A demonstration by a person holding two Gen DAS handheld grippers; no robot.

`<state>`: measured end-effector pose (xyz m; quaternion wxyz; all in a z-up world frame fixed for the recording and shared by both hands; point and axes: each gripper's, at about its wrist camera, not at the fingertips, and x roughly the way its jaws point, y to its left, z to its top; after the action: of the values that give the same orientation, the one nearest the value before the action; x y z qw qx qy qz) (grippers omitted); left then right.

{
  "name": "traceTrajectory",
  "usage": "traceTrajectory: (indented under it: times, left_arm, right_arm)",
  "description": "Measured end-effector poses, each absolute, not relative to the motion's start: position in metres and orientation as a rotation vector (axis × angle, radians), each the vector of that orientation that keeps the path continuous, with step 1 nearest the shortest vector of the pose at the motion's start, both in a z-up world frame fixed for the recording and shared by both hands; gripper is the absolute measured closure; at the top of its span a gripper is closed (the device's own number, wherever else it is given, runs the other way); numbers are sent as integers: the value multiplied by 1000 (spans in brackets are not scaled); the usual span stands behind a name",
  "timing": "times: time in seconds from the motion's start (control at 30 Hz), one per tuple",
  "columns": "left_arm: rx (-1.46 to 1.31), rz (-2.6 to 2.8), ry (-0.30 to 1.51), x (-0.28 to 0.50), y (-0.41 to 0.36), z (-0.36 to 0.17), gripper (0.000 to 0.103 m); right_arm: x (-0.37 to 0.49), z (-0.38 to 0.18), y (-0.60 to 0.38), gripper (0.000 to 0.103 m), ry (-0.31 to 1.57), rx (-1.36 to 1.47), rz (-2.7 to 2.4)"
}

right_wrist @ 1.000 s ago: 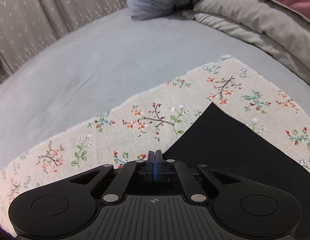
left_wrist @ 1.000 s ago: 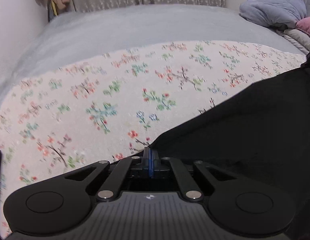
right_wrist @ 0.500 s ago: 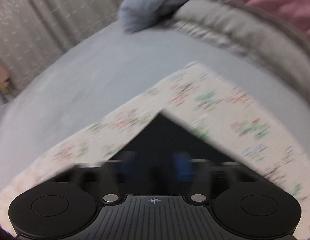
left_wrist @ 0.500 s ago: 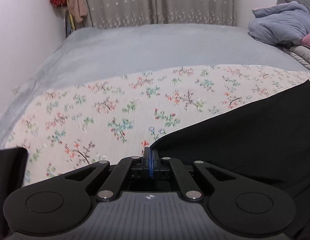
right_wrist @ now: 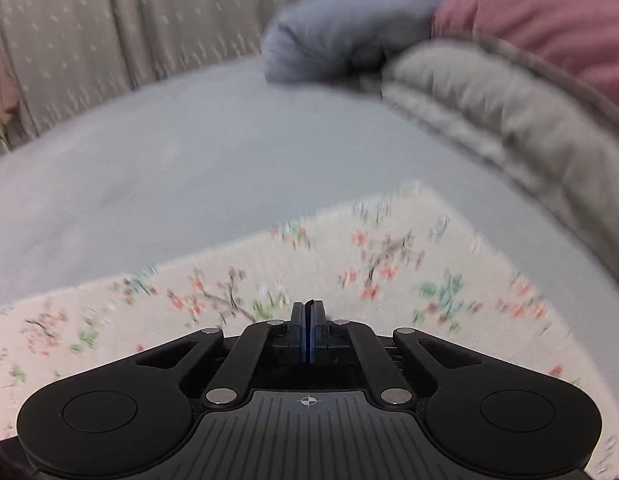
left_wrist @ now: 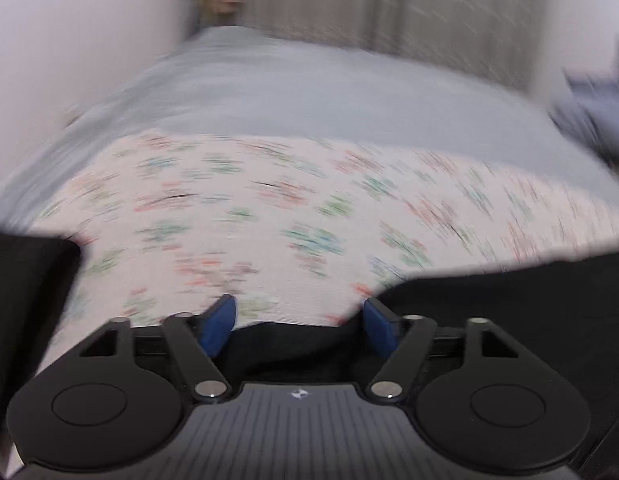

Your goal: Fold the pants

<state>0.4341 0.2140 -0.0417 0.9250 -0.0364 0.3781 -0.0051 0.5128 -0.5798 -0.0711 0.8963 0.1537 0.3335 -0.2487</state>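
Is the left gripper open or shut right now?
Open. The left gripper has its blue pads spread wide apart, with the black pants lying loose between them.

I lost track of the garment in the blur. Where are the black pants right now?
In the left wrist view, the black pants lie on the floral cloth, filling the lower right and reaching between the open left hand-held gripper. They don't show in the right wrist view.

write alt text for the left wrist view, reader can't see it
The left gripper is open, its blue fingers spread over the edge of black pants lying on a floral cloth. The cloth covers a grey bed; the picture is motion-blurred.
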Motion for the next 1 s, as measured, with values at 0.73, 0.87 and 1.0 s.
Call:
traceTrajectory:
  times: [0.73, 0.87, 1.0]
  left_arm:
    - [-304, 178, 736, 393, 262, -37, 103]
    - [-377, 142, 637, 360, 271, -12, 103]
    - [-460, 108, 555, 322, 275, 10, 103]
  right_arm:
    - [405, 9, -564, 103, 506, 320, -521]
    - [352, 33, -565, 103, 436, 381, -509]
    - [283, 47, -567, 103, 402, 436, -521]
